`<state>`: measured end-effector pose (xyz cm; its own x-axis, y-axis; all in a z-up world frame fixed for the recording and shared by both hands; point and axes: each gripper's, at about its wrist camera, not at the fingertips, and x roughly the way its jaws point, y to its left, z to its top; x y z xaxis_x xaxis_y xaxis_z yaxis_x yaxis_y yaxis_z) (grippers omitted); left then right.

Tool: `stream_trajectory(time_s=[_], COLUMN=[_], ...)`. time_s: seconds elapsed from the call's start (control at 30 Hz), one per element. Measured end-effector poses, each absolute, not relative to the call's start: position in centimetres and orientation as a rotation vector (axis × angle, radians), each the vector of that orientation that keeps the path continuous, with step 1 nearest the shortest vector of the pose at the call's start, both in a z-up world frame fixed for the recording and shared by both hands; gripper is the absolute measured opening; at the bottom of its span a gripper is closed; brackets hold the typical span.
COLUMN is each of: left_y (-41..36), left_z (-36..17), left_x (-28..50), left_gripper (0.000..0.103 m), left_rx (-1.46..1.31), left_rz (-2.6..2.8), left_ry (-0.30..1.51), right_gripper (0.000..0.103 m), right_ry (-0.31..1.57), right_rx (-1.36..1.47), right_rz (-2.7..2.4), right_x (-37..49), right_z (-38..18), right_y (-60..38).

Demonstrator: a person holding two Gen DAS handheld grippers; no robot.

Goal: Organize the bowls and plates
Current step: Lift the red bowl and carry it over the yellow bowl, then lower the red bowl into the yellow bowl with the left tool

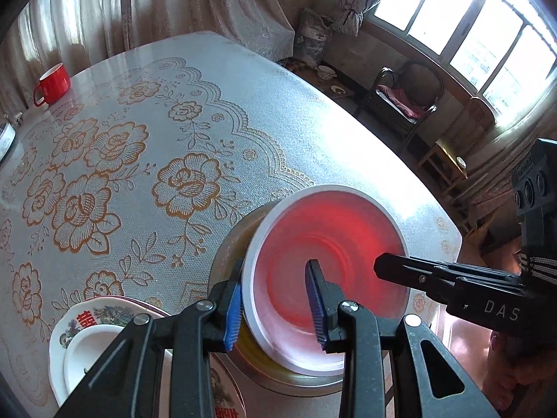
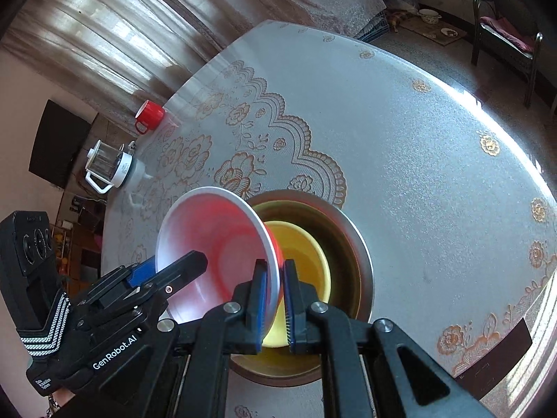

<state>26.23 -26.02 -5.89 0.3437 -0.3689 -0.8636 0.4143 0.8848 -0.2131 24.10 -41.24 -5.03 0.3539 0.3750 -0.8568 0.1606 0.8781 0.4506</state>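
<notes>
Covering the round counter (image 1: 285, 111) is a frosted lace-patterned cloth with gold roses; curtains hang behind, bright windows and a dark chair (image 1: 407, 101) stand far right. A red mug (image 1: 53, 83) sits at the far left edge, and stacked decorated plates (image 1: 94, 334) bearing red characters lie near left. The left hand-held gripper (image 1: 275, 313) straddles the rim of a red bowl (image 1: 327, 254) with a white inside, one blue pad outside and one inside; whether they press on it I cannot tell. The right hand-held gripper (image 1: 383, 267), marked "DAS", reaches in from the right.

Seen from the right wrist, the right hand-held gripper (image 2: 275, 308) is clamped on the tilted red bowl's (image 2: 216, 244) near rim. Behind it a yellow bowl (image 2: 299, 261) nests in a steel bowl (image 2: 351, 244). The left hand-held gripper (image 2: 170, 268) reads "GenRobot.AI". A glass kettle (image 2: 108, 167) stands far left, near the mug (image 2: 149, 115).
</notes>
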Motion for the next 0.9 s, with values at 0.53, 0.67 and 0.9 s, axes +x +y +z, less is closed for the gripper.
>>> stream_trajectory(time_s=[0.53,0.67,0.9], left_y=[-26.9,-27.1,-27.0], left_z=[-7.9,-7.8,-8.6], left_x=[25.4,25.4,25.7], left_gripper=[0.033,0.033,0.038], left_rx=[0.115,0.129,0.141], left_rz=[-0.513,-0.507,-0.502], left_ry=[1.141,1.131,1.154], right_gripper=[0.01,0.01,0.01], right_ry=[1.262,1.27,1.281], right_rx=[0.54,0.542,0.56], right_rz=[0.096,0.091,0.086], right_x=[23.1,23.1,23.3], right_z=[-7.2,-7.5,-7.7], right_y=[-41.5,-41.4,-41.4])
